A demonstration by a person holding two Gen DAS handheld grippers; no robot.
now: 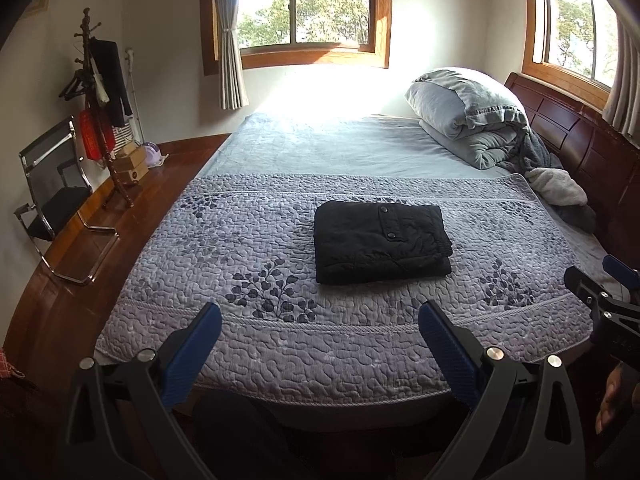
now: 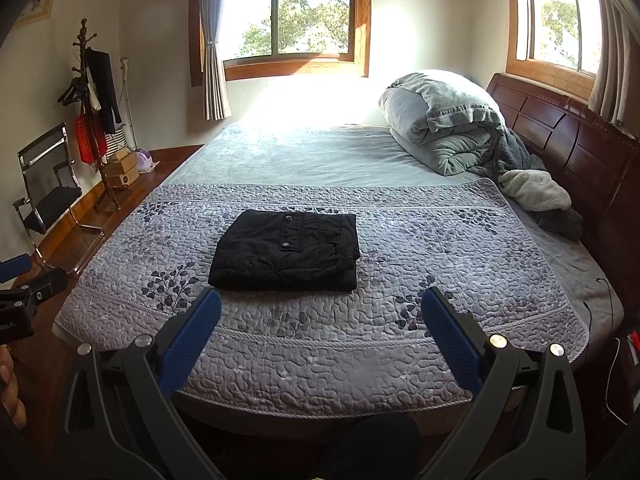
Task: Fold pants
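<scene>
The black pants point(image 1: 382, 242) lay folded into a compact rectangle on the quilted grey-lilac coverlet point(image 1: 280, 332) of the bed point(image 2: 304, 160), two snap buttons showing on the top layer. Both hand-held grippers hung over the foot of the bed, well apart from the bundle and touching nothing.

The left hand-held gripper point(image 1: 320, 322) was spread wide, its blue-padded fingers point(image 1: 192, 356) splayed with only quilt between them; from it the pants sat at about 12 o'clock, a shade toward 1. The right hand-held gripper point(image 2: 320, 308) was likewise spread wide and empty, and from it the pants point(image 2: 286, 250) lay at about 11 o'clock, the near edge of the fold close beyond its left fingertip. Each tool showed at the edge of the other's view: the right one at 3 o'clock in the left wrist view, the left one point(image 2: 24, 276) at 9 o'clock in the right wrist view. Part of a person's hand point(image 1: 612, 400) showed at the lower right of the left wrist view.

Up at 1 o'clock a rolled grey duvet point(image 1: 468, 116) was heaped against the dark wooden headboard point(image 1: 580, 144), with a pale fleece garment point(image 1: 556, 186) spilling beside it. At 10 o'clock stood a coat stand point(image 1: 100, 92) hung with dark clothing, and a chrome-framed chair point(image 1: 52, 184) sat on the wooden floor point(image 1: 80, 280) at 9 o'clock. Bright daylight came through the window point(image 1: 304, 4) at 12 o'clock.
</scene>
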